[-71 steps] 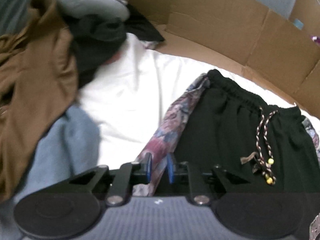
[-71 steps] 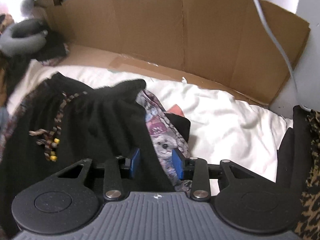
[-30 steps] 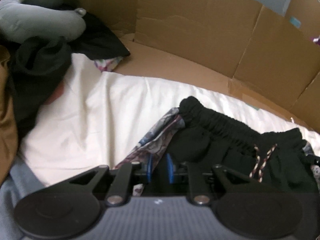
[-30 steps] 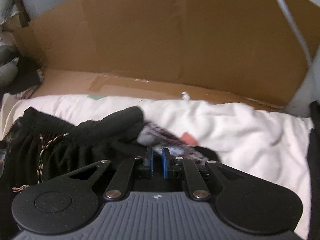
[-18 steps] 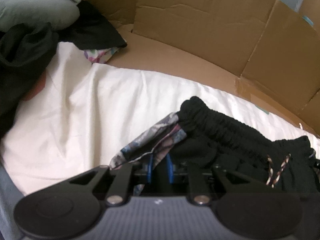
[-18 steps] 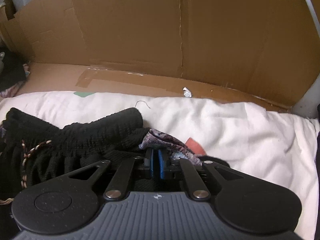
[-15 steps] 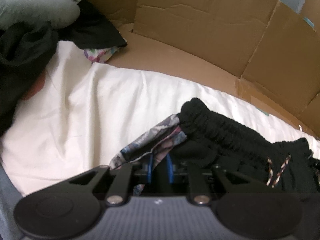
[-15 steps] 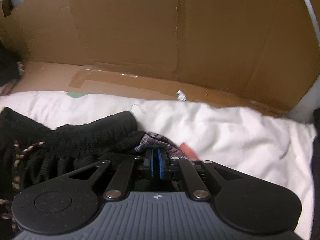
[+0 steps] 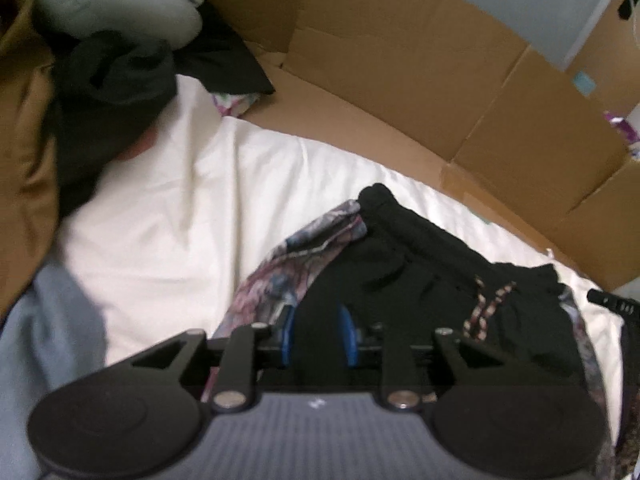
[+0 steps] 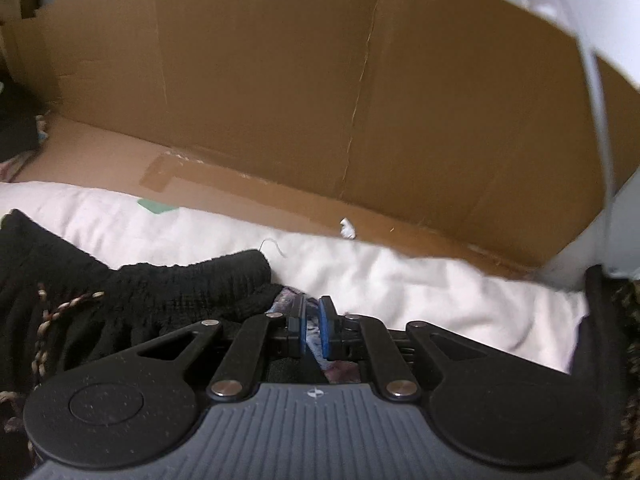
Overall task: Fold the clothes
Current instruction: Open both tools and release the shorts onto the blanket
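The left hand-held gripper (image 9: 318,334), its blue pads just parted further, is seen slightly open around black fabric of the black drawstring shorts (image 9: 432,280). The right hand-held gripper (image 10: 312,330), also just eased apart, is narrowly open over the patterned lining (image 10: 286,300). The shorts are spread on a white sheet (image 9: 192,208), backed by a cardboard wall (image 10: 320,100).
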